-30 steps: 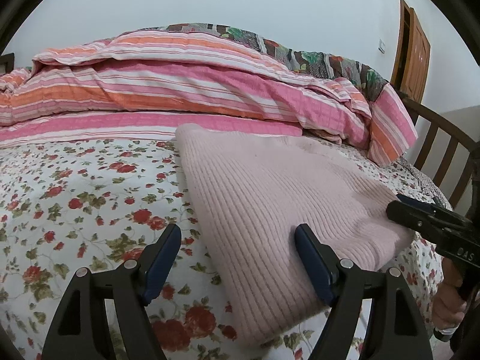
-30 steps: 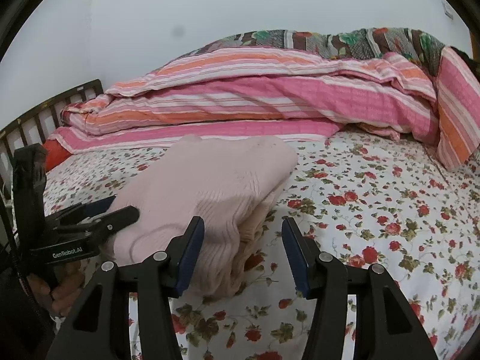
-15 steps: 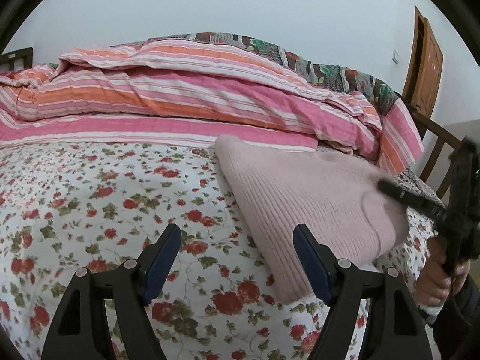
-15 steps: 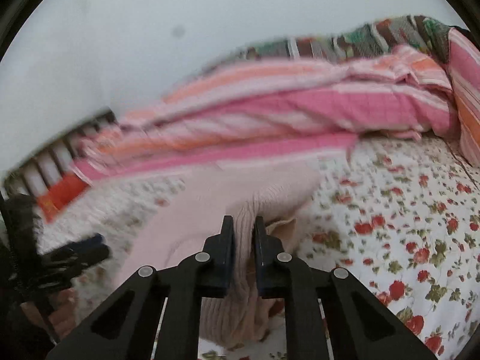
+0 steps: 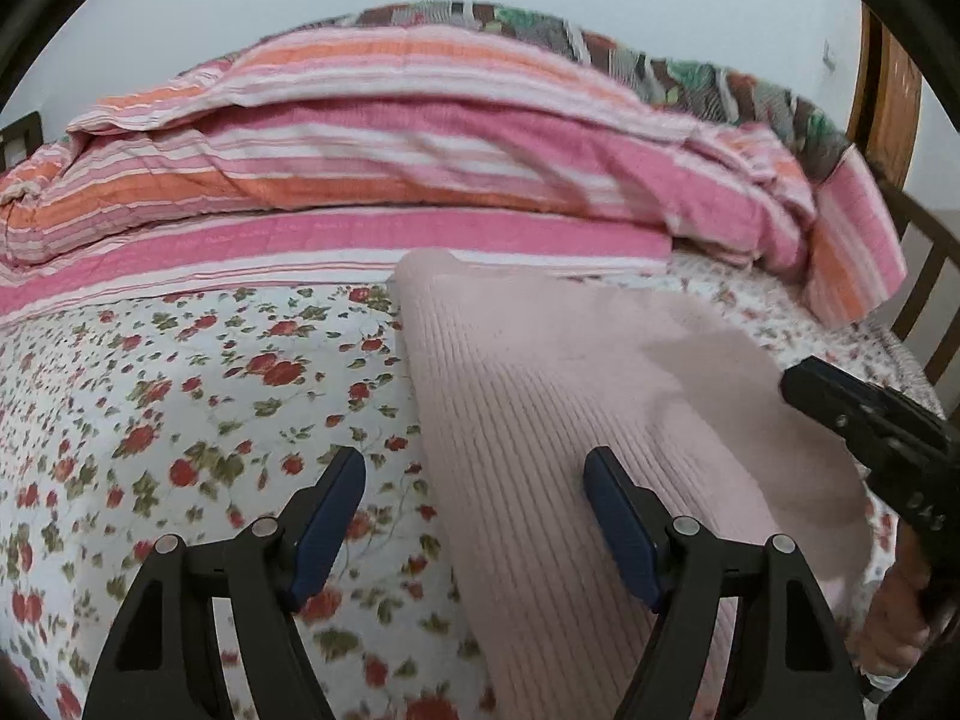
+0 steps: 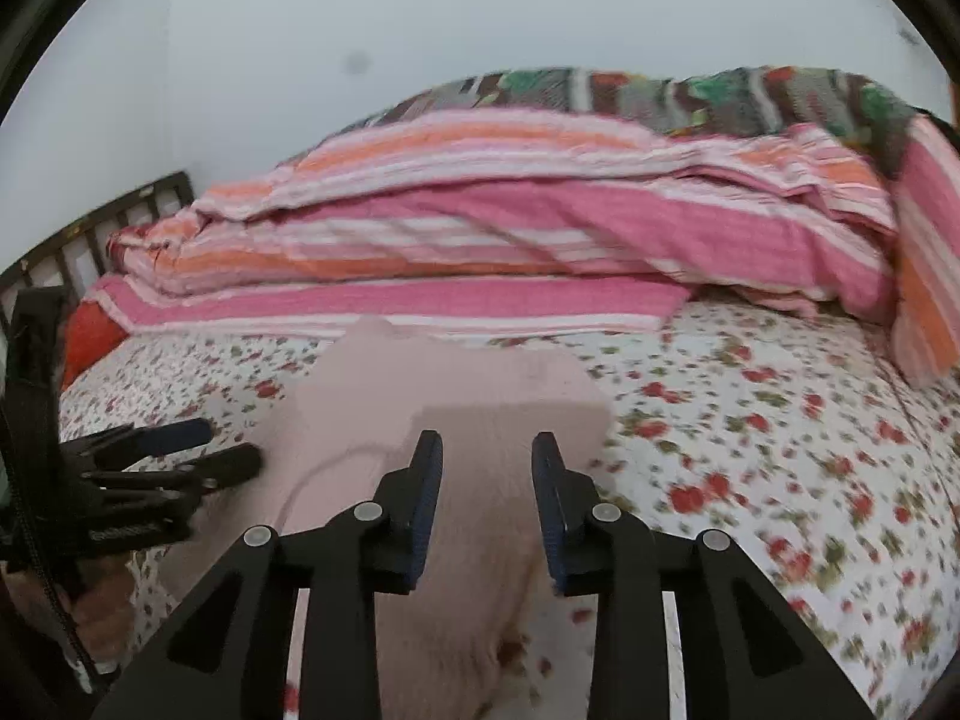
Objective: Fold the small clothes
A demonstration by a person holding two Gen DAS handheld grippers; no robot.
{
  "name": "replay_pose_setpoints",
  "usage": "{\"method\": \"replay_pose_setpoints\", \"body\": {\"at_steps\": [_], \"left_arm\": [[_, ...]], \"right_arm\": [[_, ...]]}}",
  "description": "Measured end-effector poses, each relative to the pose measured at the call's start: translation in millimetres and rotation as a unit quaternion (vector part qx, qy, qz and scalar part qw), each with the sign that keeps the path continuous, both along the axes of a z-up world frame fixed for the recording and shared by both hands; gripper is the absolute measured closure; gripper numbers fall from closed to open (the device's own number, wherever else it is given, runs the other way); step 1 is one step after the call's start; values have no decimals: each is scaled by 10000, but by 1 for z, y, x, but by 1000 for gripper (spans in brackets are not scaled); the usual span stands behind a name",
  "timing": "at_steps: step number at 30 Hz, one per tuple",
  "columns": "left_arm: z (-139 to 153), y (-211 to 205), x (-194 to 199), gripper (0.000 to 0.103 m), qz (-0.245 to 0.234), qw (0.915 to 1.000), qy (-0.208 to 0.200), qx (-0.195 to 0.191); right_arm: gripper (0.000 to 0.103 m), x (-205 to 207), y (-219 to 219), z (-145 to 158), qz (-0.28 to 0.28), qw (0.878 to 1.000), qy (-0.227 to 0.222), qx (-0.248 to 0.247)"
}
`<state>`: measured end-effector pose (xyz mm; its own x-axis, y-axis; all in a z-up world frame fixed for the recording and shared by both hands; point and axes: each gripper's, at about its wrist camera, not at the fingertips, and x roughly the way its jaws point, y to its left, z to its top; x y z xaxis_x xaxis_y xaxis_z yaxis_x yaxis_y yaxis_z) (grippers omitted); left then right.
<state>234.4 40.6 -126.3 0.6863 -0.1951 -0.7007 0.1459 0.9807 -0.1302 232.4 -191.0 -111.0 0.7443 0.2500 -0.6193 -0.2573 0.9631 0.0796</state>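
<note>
Folded pink sweater (image 5: 576, 420) lies on the floral sheet (image 5: 180, 408), long axis toward the striped quilt (image 5: 372, 180): right gripper (image 6: 487, 480) straddles its near end, jaws opening, knit between the pads unpinched; left gripper (image 5: 474, 516) spread wide, bridging its left edge.

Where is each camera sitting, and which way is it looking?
Left wrist view: sits on the left gripper, looking down across the flowered bedsheet toward the striped quilt; its own open fingers show, plus the right gripper at the right edge.
Right wrist view: sits on the right gripper, facing the same quilt; its jaws are opening with the pink sweater between them, and the left gripper shows at left.
Both share the sweater, sheet and quilt.
</note>
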Motion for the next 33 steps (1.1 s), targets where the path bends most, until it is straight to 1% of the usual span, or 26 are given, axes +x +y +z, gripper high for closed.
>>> {"method": "replay_pose_setpoints", "body": {"at_steps": [2,3,5,8,10,11,13,15,17,19,22,33], "left_arm": [[-8,-3,5,27,-78,9999,89,65],[-13,-4,7,27,-121,9998,131,92],[-18,-5,7,25,-153,9998,104,57],[-17,-2,13,26,-183,9998,117,-36],[-8,-1,20,27,-82,9998,158,-47],[-7,-2,27,28,-33,9998,170,-8],[-9,-9,38,27,39,9995,202,256],[-17,-15,41,27,26,9990,221,386],[-20,-16,39,26,21,9992,127,391],[-22,-12,35,26,36,9995,85,308],[-23,-10,34,26,71,9997,59,212],[-22,-14,25,26,161,9992,-112,360]], "right_arm": [[72,14,2,-17,-112,9993,260,-233],[71,21,2,-27,-83,9987,437,-266],[70,24,-2,-38,-31,9984,508,-226],[70,25,4,-37,-1,9977,468,-491],[69,29,4,-29,17,9975,500,-500],[69,32,3,-23,-13,9979,491,-425],[69,40,2,-21,-83,9983,463,-331],[67,50,6,-34,-107,9975,563,-415],[67,49,6,-44,-112,9981,445,-415],[67,49,5,-44,-109,9981,477,-374],[67,48,8,-45,-123,9979,430,-458],[67,45,9,-45,-145,9980,385,-483]]}}
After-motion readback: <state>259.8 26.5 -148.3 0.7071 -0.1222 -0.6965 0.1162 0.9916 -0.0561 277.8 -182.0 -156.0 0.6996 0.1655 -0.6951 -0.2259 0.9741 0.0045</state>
